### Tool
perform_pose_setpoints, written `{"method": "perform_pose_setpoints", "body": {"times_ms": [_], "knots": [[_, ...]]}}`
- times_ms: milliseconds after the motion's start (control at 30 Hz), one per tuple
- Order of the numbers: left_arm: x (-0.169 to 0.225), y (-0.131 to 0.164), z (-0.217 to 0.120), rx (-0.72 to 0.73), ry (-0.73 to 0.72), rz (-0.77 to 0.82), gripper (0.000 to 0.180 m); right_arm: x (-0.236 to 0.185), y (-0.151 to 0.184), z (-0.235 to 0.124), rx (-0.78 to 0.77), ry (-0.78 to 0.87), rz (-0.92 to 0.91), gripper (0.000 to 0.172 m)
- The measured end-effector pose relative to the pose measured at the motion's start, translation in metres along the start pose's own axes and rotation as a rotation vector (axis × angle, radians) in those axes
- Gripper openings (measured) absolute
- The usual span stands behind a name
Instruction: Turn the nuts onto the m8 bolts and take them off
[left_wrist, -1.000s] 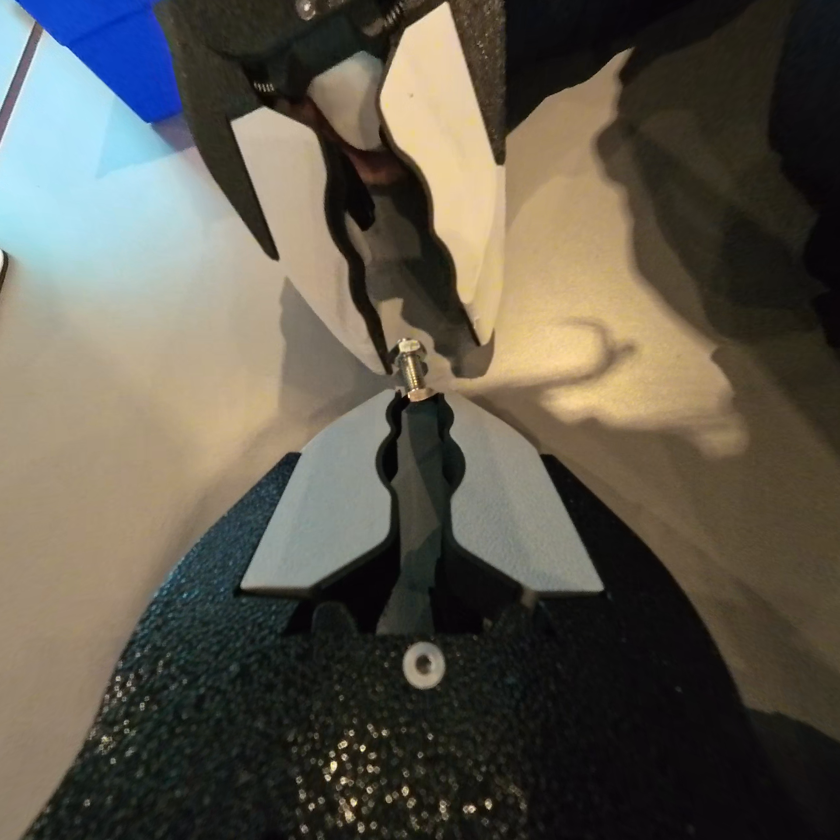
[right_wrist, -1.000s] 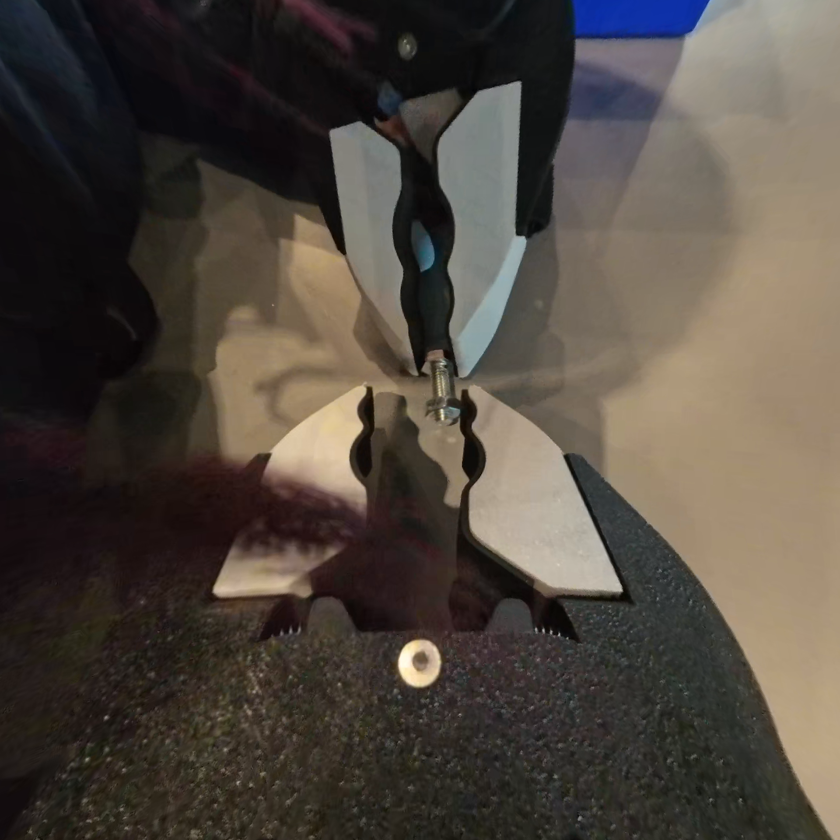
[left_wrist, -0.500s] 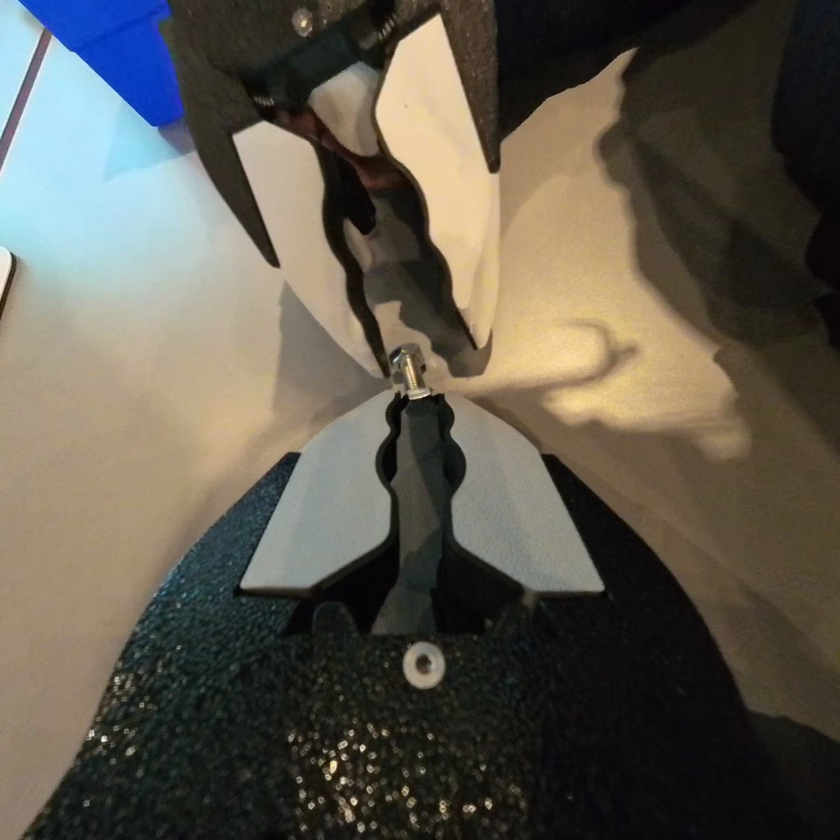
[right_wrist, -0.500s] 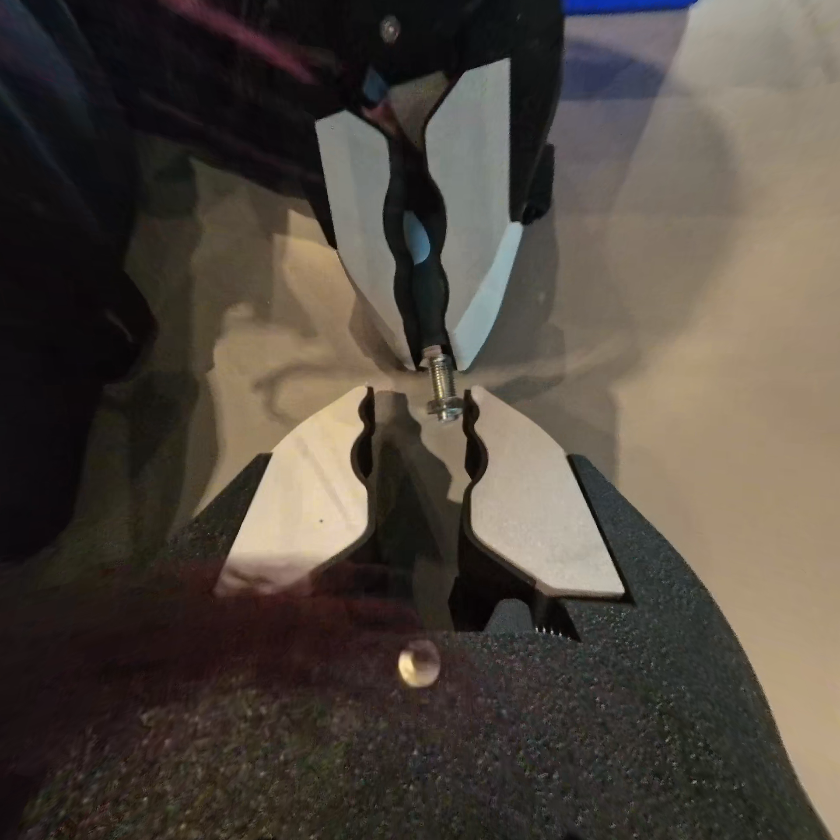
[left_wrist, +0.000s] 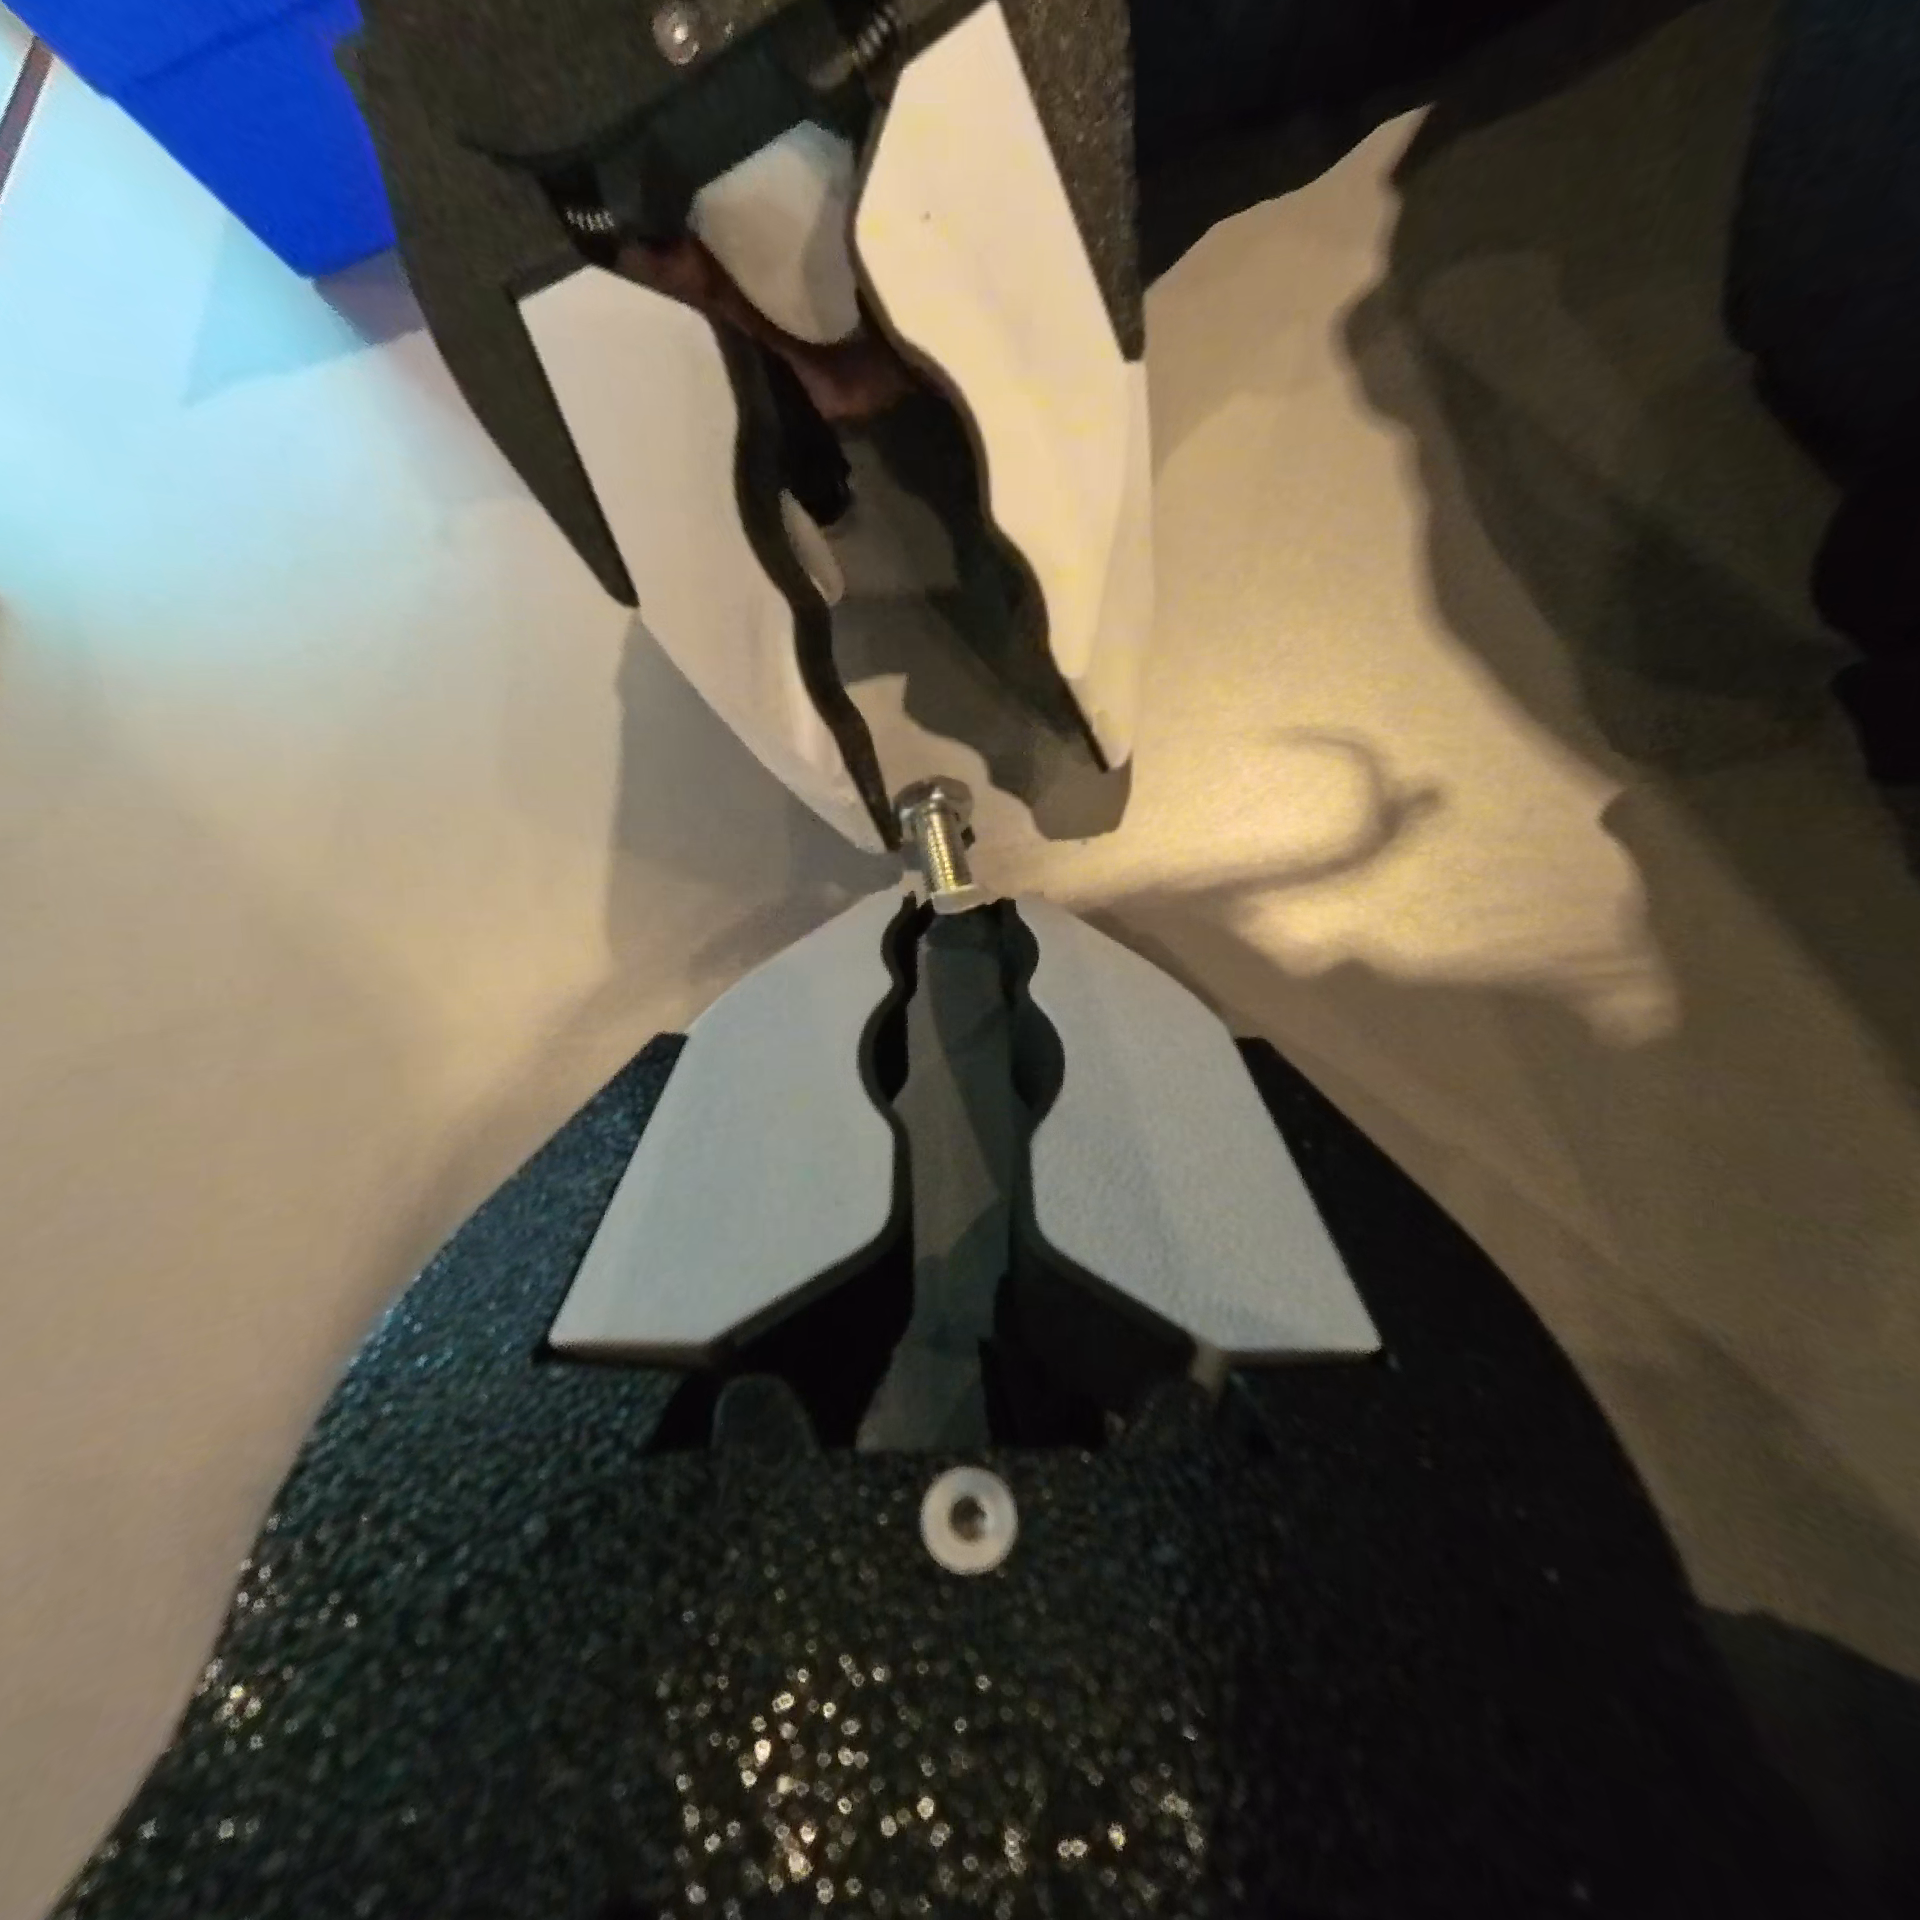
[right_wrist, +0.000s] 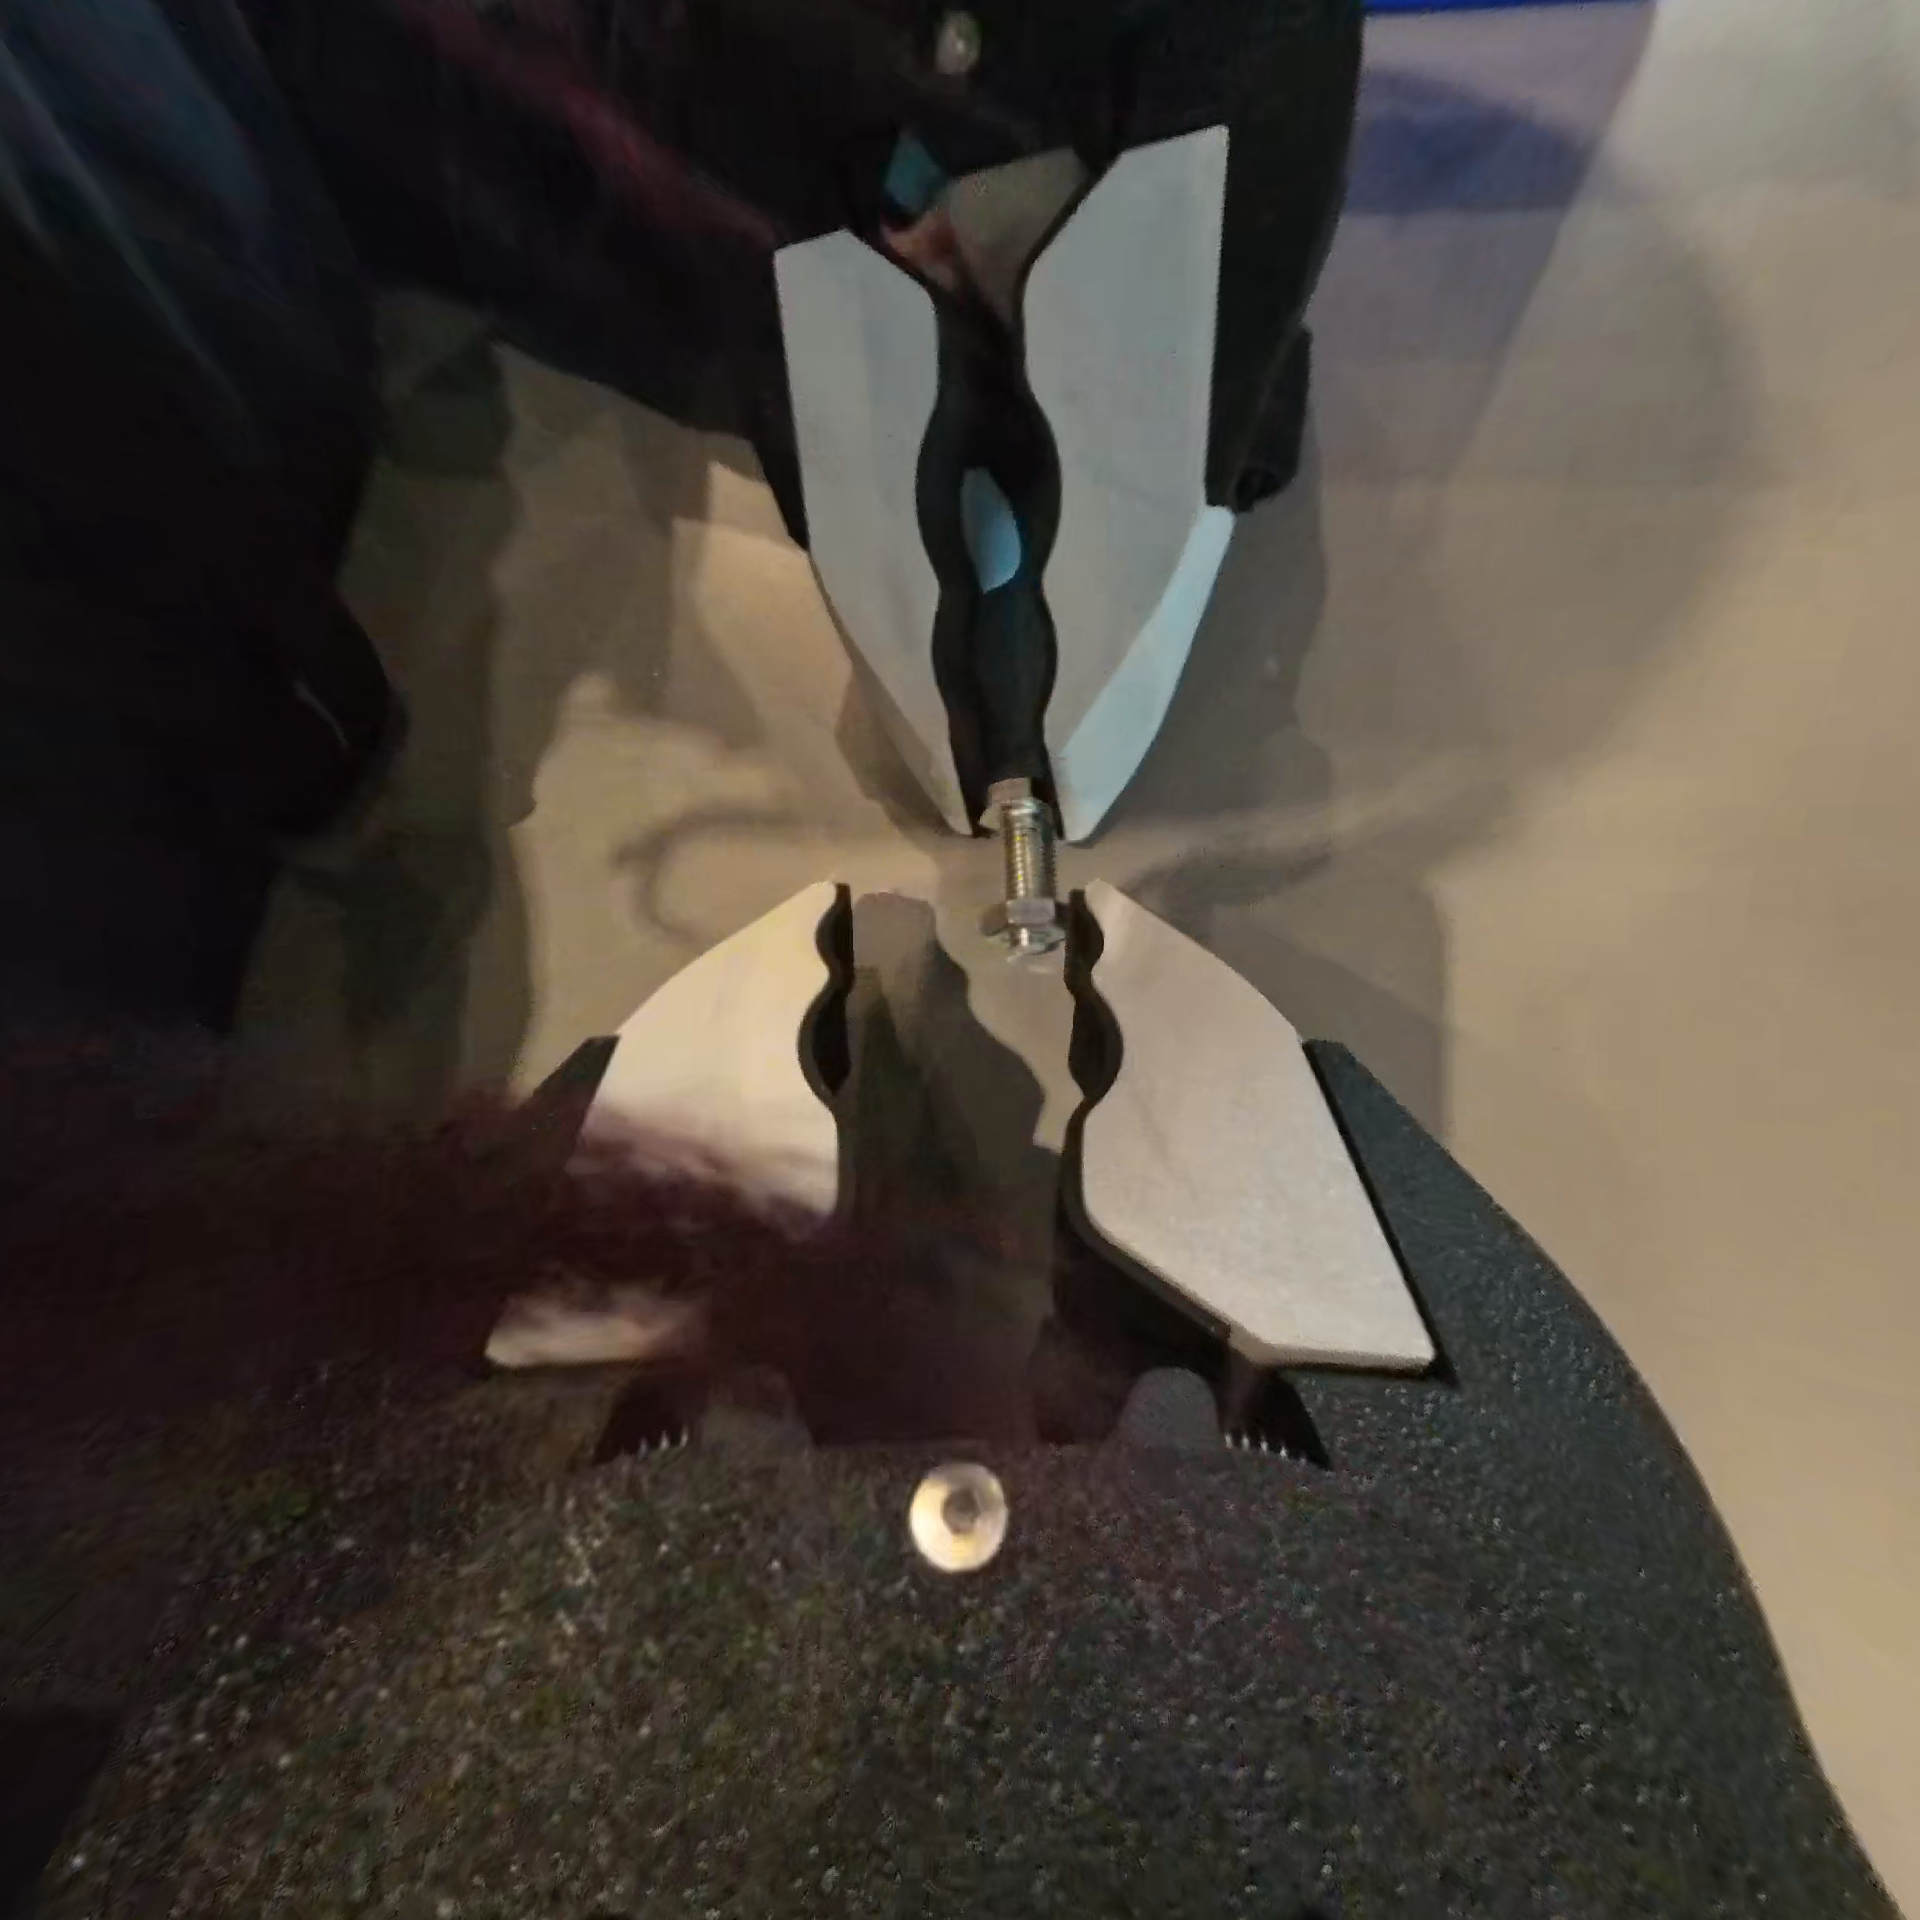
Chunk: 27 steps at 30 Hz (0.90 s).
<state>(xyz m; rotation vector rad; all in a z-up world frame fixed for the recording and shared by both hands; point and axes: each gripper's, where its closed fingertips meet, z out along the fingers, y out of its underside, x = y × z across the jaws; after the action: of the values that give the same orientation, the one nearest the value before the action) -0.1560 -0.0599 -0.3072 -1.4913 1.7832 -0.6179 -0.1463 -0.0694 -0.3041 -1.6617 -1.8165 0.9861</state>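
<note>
Bolt (left_wrist: 940, 852) held clear of table (left_wrist: 312, 935), left gripper (left_wrist: 951, 909) clamped on one end; nut (right_wrist: 1023, 925) at other end sits inside right gripper's (right_wrist: 961, 899) open fingers, hard by one pad only; suggest centring on nut, closing square on flats, then twisting about bolt axis.

— How is the light where you are working?

— Warm and low. It falls in yellowish patches on my matte beige table (left_wrist: 1351, 852), with hard, dark shadows beside them; far left it turns cool and bluish.

— Any glare or blur?

— Specks glint on the black grainy body of my left hand-held gripper (left_wrist: 940, 904). In the right wrist view a dark maroon smear (right_wrist: 520, 1226) is badly out of focus. Edges bow outward.
</note>
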Motion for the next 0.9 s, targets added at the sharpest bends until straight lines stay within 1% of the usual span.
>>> {"method": "perform_pose_setpoints", "body": {"times_ms": [33,133,200,233,333,500,533,567,600,633,667,700,733,800,900], "knots": [[0.0,0.0,0.0,0.002,-0.003,0.007,0.014,-0.002,-0.002,-0.002,0.017,-0.012,-0.008,0.039],[0.001,-0.001,-0.001,0.012,-0.025,0.039,0.015,-0.005,-0.01,-0.01,0.097,-0.057,0.007,0.035],[0.0,-0.001,-0.001,0.007,-0.032,0.032,0.014,-0.006,-0.013,-0.013,0.126,-0.074,0.018,0.027],[0.0,-0.001,-0.001,0.006,-0.032,0.031,0.014,-0.002,-0.013,-0.013,0.133,-0.045,0.032,0.03],[0.0,-0.001,-0.001,0.006,-0.03,0.031,0.014,0.007,-0.01,-0.01,0.104,0.0,0.074,0.04],[0.001,-0.001,-0.001,0.005,-0.025,0.028,0.014,0.001,-0.001,-0.001,0.013,0.0,0.008,0.036],[0.002,-0.001,-0.001,0.006,-0.018,0.03,0.014,-0.002,-0.001,-0.001,0.011,-0.007,-0.014,0.039],[0.003,-0.001,-0.001,0.008,-0.011,0.034,0.014,-0.005,-0.003,-0.003,0.03,-0.019,-0.039,0.04],[0.003,-0.001,-0.001,0.01,-0.011,0.038,0.014,-0.009,-0.009,-0.006,0.075,-0.041,-0.062,0.036],[0.002,-0.001,-0.001,0.009,-0.019,0.035,0.014,-0.018,-0.016,-0.011,0.136,-0.099,-0.077,0.022],[0.002,-0.001,-0.001,0.007,-0.017,0.029,0.014,-0.018,-0.022,-0.014,0.184,-0.104,-0.057,0.024],[0.002,-0.001,-0.001,0.007,-0.016,0.028,0.014,-0.01,-0.023,-0.015,0.194,-0.072,-0.02,0.029],[0.002,-0.001,-0.001,0.007,-0.018,0.031,0.014,-0.004,-0.02,-0.014,0.175,-0.045,0.018,0.035],[0.002,-0.001,-0.001,0.009,-0.021,0.034,0.014,0.006,-0.011,-0.01,0.106,0.002,0.068,0.04],[0.002,-0.001,-0.001,0.008,-0.021,0.032,0.014,0.005,-0.004,-0.004,0.044,0.018,0.041,0.039]]}}
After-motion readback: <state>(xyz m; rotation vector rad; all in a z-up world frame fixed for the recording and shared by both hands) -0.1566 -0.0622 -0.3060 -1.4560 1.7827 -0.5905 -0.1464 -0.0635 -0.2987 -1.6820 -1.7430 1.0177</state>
